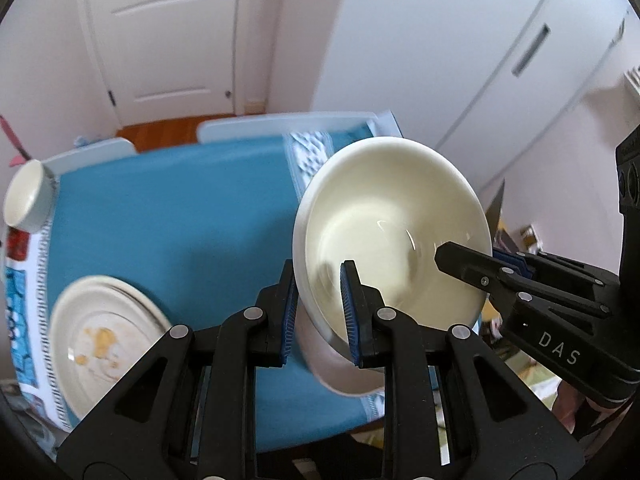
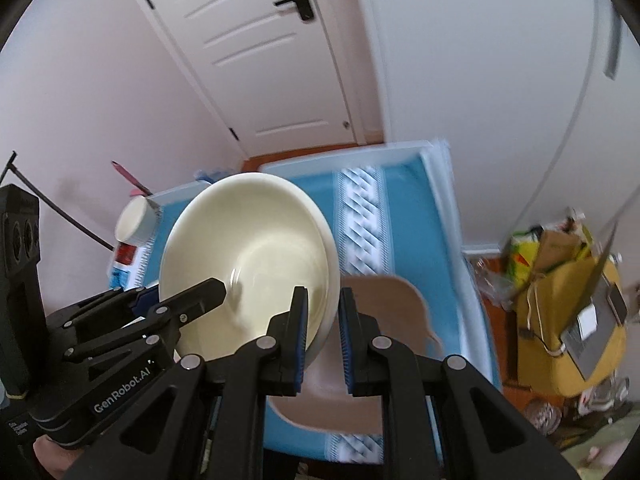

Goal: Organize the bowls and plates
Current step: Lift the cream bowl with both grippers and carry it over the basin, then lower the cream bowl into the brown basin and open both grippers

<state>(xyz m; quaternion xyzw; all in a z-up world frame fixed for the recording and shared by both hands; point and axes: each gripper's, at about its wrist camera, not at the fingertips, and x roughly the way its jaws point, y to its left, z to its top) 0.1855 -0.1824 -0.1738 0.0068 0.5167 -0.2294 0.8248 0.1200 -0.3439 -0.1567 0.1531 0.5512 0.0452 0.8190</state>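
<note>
A large cream bowl (image 1: 392, 220) is held tilted above the blue tablecloth, gripped on opposite rims by both grippers. My left gripper (image 1: 320, 312) is shut on its near rim; it also shows in the right wrist view (image 2: 200, 292). My right gripper (image 2: 324, 336) is shut on the other rim of the bowl (image 2: 248, 252); it also shows in the left wrist view (image 1: 460, 264). A dirty cream plate (image 1: 100, 336) with yellow smears lies on the cloth at lower left. A small white bowl (image 1: 28, 196) stands at the table's far left.
A pinkish-brown plate (image 2: 384, 312) lies on the table (image 2: 400, 216) under the held bowl. A white door and pale cabinets stand behind the table. A yellow bag with clutter (image 2: 568, 312) sits on the floor to the right.
</note>
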